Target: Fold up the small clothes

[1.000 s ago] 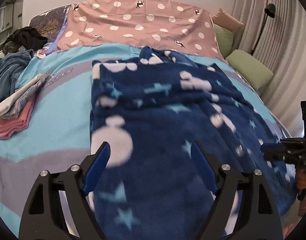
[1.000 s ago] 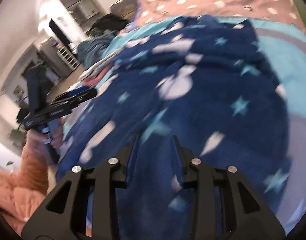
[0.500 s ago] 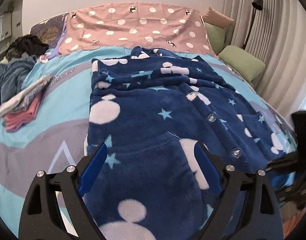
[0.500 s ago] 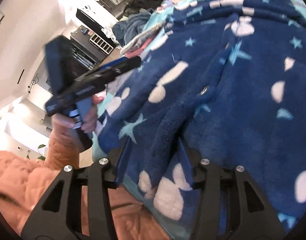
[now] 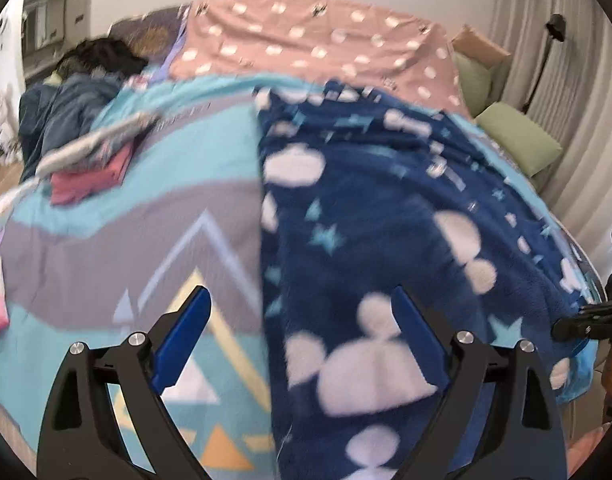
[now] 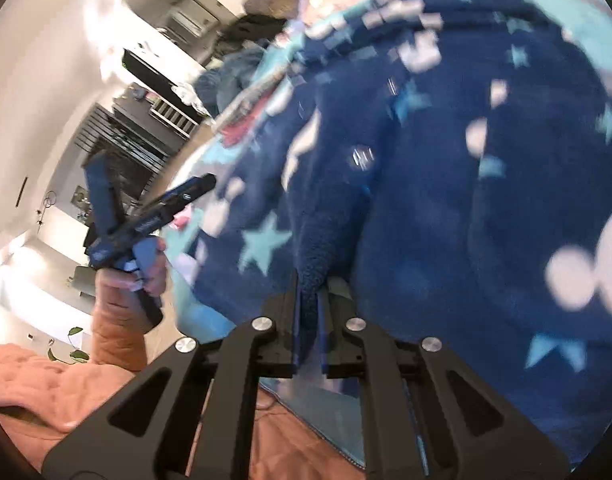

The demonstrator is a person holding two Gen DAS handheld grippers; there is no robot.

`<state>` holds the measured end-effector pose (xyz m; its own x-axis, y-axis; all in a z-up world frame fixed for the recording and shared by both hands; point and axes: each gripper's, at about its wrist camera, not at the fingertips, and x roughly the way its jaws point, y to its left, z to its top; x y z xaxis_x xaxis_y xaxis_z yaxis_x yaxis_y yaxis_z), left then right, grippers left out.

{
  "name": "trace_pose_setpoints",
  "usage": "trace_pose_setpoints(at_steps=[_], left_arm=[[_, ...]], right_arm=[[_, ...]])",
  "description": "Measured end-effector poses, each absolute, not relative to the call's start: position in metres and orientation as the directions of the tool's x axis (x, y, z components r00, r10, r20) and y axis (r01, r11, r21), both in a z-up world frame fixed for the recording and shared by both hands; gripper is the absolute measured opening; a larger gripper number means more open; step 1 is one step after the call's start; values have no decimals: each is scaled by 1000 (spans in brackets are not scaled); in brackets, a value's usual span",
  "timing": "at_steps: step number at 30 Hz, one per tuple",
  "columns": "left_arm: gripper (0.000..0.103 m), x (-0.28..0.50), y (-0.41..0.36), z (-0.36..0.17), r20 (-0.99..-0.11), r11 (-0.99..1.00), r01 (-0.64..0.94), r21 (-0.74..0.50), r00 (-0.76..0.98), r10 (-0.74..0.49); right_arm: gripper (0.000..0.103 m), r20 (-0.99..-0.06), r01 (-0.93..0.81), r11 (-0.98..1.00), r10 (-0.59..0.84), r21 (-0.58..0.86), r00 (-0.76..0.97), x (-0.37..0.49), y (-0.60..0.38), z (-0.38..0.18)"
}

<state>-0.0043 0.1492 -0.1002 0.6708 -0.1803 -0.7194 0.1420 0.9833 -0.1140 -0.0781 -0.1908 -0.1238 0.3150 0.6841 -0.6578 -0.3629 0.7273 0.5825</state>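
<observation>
Your right gripper (image 6: 309,312) is closing, and there's already a ridge of the navy fleece pajama top (image 6: 446,184) pinched between its jaws, right at the near hem. Your left gripper (image 5: 298,344) is spread wide and opening, empty, straddling the top's left edge: fleece under the right jaw, bedspread (image 5: 106,248) under the left one.

This stuff looks thick, floppy and pretty light to me, so it'll probably sag and bunch, not slip. I'd grab hem corners or the side edge, never the middle.

The top lies flat ahead of both jaws, long axis running straight away from you, hem near, collar end far, up by the pink polka-dot pillow (image 5: 314,36). Button row (image 5: 478,200) faces up.
</observation>
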Motion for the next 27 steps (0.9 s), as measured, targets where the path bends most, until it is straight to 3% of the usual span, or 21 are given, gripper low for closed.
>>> trace_pose_setpoints(at_steps=[6,7,8,9,10,11,14,19,21,23,25,27], left_arm=[[92,-25,155,-126,-781,976,160,-146,587,-213],[85,-28,157,-129,-779,974,158,-164,585,-226],[72,-31,158,-130,-774,969,155,-194,582,-249],[65,-33,160,-131,-767,961,157,-226,579,-275],[41,-33,159,-130,-759,954,162,-251,578,-298],[22,-34,160,-128,-749,941,172,-293,571,-338],[17,-41,155,-120,-746,944,188,-269,580,-328],[17,-47,151,-123,-781,962,187,-198,564,-270],[19,-48,157,-122,-775,960,166,-225,567,-279],[24,-51,159,-118,-774,964,150,-220,575,-265],[24,-55,158,-109,-771,973,141,-180,594,-229],[24,-59,147,-93,-746,973,184,-142,626,-227]], right_arm=[[25,-638,-372,708,704,600,311,-81,-186,-131],[25,-641,-375,707,705,600,304,-81,-185,-131],[25,-646,-376,708,703,597,297,-81,-183,-133],[19,-653,-377,708,703,598,283,-81,-181,-135],[6,-655,-379,709,701,595,284,-82,-180,-135],[6,-645,-381,709,702,593,302,-84,-181,-131],[5,-604,-415,719,695,558,391,-93,-190,-103],[10,-761,-352,854,507,382,404,-91,-199,-117],[10,-737,-309,843,536,440,413,-91,-217,-119],[18,-700,-271,849,527,453,481,-99,-240,-109],[25,-674,-205,881,461,427,576,-108,-273,-93],[25,-680,-139,908,391,396,621,-116,-298,-88]])
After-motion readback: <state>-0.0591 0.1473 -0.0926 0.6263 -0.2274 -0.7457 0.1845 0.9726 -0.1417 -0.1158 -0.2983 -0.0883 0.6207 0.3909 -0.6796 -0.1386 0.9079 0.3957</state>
